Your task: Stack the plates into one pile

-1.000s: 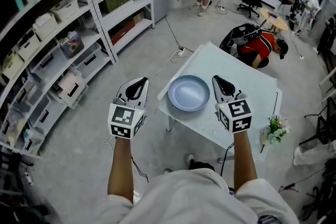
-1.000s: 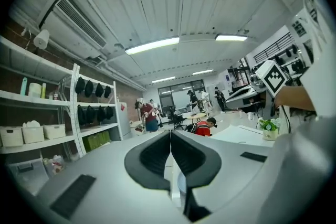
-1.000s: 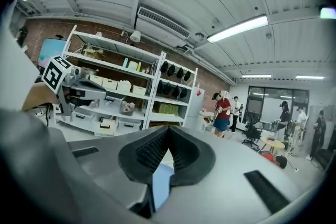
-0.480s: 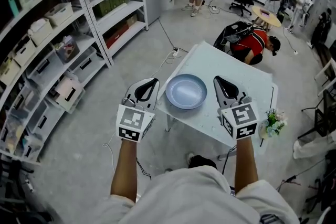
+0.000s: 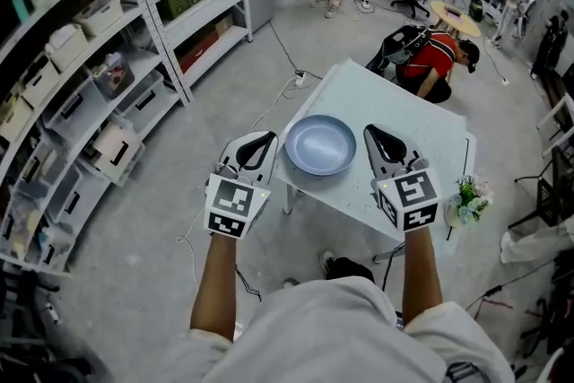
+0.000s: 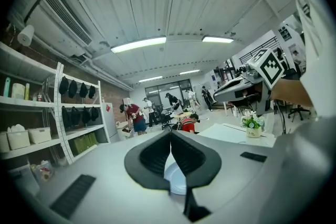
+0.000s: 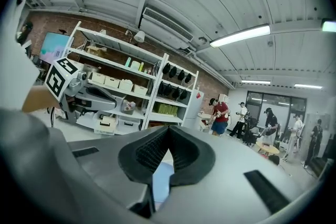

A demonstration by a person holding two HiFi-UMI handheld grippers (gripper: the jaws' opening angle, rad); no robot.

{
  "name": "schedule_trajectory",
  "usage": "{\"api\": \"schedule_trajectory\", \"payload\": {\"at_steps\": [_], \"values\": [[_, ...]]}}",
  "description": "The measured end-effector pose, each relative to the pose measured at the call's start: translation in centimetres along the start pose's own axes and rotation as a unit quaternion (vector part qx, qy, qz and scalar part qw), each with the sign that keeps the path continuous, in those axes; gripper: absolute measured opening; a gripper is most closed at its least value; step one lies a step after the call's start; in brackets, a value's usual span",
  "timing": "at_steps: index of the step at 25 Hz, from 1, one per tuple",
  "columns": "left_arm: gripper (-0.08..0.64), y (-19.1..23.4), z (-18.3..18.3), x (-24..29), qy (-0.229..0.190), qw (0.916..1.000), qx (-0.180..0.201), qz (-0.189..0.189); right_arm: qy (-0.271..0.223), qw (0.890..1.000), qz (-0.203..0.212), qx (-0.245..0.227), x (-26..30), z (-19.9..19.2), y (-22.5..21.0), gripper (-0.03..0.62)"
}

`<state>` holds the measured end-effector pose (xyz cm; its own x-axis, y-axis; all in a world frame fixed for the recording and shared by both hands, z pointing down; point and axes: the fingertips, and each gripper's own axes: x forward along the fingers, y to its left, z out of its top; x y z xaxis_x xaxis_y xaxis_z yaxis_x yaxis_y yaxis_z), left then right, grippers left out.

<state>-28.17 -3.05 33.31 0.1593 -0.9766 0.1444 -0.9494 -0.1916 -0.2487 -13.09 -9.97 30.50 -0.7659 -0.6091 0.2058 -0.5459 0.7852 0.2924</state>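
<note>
Showing both grippers held level in front of the person, one to each side of a pale-blue plate [image 5: 320, 144]. The plate sits upright, rim up, near the front-left corner of a small white table [image 5: 408, 117]; head view can't settle whether other plates lie beneath it.

L: the left gripper [image 5: 256, 150] hangs off the table's left edge, over bare concrete floor [image 5: 134, 256], near the plate but apart from it. Its own view has the left gripper [image 6: 170, 148] w/ dark ribbed pads pressed together, nothing between them; the plate [image 6: 176, 180] shows below the tips.

R: the right gripper [image 5: 381, 146] hangs above the tabletop, just right of the plate, no contact. Seen in its own view, the right gripper [image 7: 168, 140] also has pads closed flat on each other, empty; a bluish patch of the plate [image 7: 161, 181] shows beneath.

Bkgd: a flower pot [image 5: 467, 200] stands at the table's right edge; metal shelving [image 5: 90, 58] w/ bins runs along the left; a person in red [image 5: 438, 56] crouches beyond the table.
</note>
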Motion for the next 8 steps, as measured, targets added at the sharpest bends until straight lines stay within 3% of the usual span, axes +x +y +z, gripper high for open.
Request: {"api": "schedule_trajectory", "payload": {"at_steps": [8], "values": [[0.02,0.4,-0.5,-1.3,0.001,1.0,0.001,-0.002,0.009,1.0,0.002,-0.004,0.2,-0.2,1.7,0.012]]}}
